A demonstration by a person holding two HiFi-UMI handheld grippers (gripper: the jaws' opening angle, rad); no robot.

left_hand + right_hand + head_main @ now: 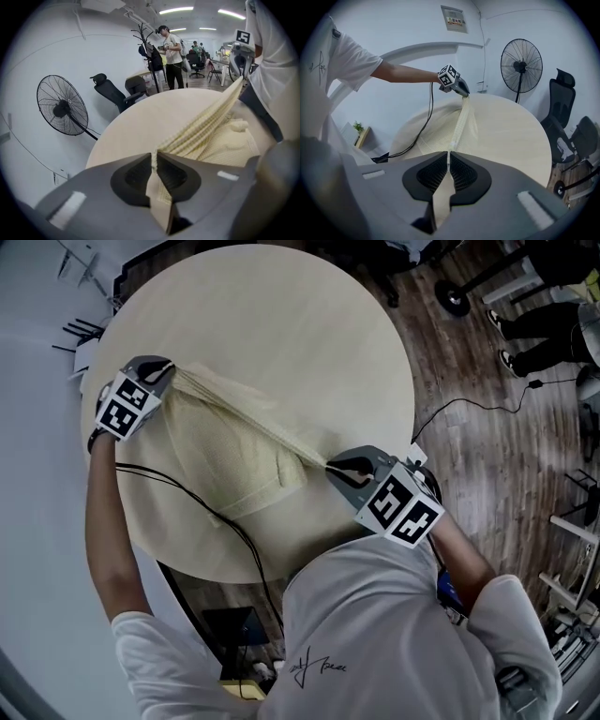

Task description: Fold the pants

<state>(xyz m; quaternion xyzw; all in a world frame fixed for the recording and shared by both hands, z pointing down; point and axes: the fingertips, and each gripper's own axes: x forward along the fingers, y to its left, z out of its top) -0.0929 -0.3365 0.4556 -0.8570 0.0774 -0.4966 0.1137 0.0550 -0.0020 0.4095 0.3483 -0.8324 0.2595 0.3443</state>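
Observation:
Pale yellow waffle-knit pants lie on the round beige table, one edge pulled taut between my two grippers. My left gripper is at the table's left side, shut on one end of that edge; its own view shows the pants pinched in my left gripper. My right gripper is near the table's front right, shut on the other end. In its view the pants stretch away from my right gripper toward the left gripper. The slack cloth hangs below the taut edge onto the table.
Black cables run over the table's near edge. A standing fan, office chairs and a coat rack stand beyond the table, with people farther off. Dark wood floor lies to the right.

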